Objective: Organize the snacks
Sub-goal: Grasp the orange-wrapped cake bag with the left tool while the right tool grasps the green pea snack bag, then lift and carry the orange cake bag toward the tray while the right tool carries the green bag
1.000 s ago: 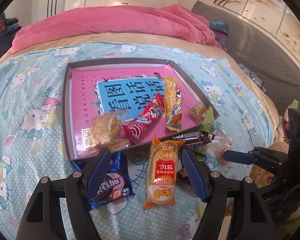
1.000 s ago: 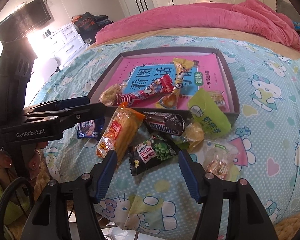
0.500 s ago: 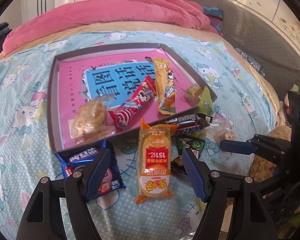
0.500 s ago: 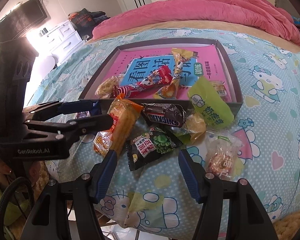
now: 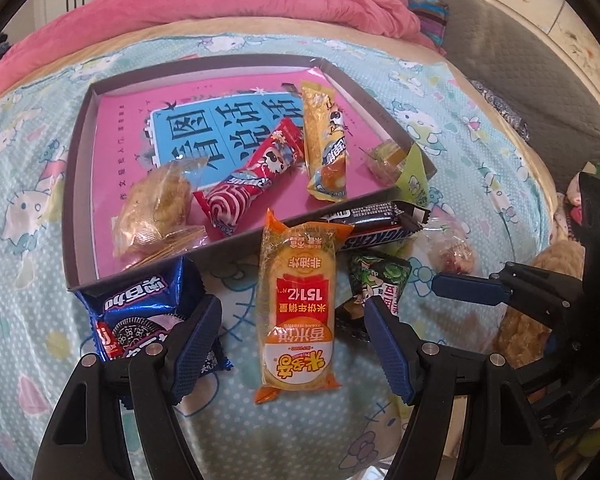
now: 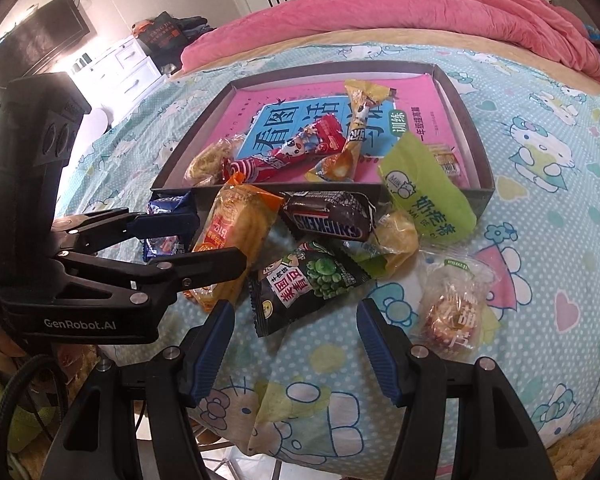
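Note:
A dark tray with a pink book in it holds a red lollipop pack, a yellow bar and a clear cookie bag. In front of it on the bedsheet lie an orange rice-cracker pack, a Snickers bar, a blue Oreo pack, a green-pea pack, a lime packet and a clear candy bag. My left gripper is open, its fingers on either side of the orange pack. My right gripper is open just before the green-pea pack.
A pink quilt lies at the back of the bed. A grey sofa stands at the right. White drawers stand at the left. The bed's front edge runs below the grippers.
My left gripper has moved forward and down, so the orange pack now sits between its fingers. My right gripper has edged closer to the green-pea pack. No snack has shifted.

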{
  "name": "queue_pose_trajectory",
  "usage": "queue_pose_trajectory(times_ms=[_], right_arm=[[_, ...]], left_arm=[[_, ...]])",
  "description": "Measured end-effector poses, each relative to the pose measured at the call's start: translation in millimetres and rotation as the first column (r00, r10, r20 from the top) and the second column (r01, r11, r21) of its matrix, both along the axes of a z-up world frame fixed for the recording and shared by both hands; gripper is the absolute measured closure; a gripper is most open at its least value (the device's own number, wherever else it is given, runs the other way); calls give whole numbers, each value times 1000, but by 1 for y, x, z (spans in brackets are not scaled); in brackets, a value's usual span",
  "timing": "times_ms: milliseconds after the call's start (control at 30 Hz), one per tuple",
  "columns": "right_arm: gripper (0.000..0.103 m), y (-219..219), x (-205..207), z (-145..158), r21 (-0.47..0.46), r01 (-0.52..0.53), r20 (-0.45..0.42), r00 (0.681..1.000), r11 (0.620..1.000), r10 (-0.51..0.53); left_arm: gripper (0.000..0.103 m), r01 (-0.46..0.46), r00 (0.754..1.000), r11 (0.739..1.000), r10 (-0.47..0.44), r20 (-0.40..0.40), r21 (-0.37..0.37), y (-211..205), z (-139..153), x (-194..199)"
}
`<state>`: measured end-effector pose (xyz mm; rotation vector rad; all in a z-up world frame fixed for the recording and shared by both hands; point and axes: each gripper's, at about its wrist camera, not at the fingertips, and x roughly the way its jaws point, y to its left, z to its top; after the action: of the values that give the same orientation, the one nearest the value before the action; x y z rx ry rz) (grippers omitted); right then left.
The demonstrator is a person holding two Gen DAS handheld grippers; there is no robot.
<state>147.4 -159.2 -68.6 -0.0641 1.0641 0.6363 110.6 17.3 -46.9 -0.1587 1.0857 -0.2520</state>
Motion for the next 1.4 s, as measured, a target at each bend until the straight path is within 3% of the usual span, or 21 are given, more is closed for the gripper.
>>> queue_pose_trajectory(times_ms=[333, 733, 833, 967, 1200, 1400], right_arm=[[40, 4, 3, -7, -9, 17, -9, 1000, 1000, -17], [40, 9, 6, -12, -6, 21, -13, 1000, 1000, -21], [40, 11, 7, -13, 2, 33, -19, 999, 999, -33], [40, 16, 8, -16, 8, 35, -31, 999, 999, -35], [40, 20, 11, -22, -5, 53, -43, 998, 999, -53], [40, 18, 17, -24, 18, 81, -55, 995, 997, -80]], left_arm=[[28, 1, 1000, 999, -2, -11, -49, 1, -2, 3], [41, 13, 1000, 997, -15, -24, -77, -5, -8, 9], [48, 9, 999, 996, -11, -33, -84, -4, -10, 12], [66, 0, 999, 992, -6, -46, -127, 1, -12, 15], [70, -6, 999, 988, -2, -53, -157, 4, -10, 14], [70, -11, 1000, 984, 15, 21, -178, 11, 9, 10]])
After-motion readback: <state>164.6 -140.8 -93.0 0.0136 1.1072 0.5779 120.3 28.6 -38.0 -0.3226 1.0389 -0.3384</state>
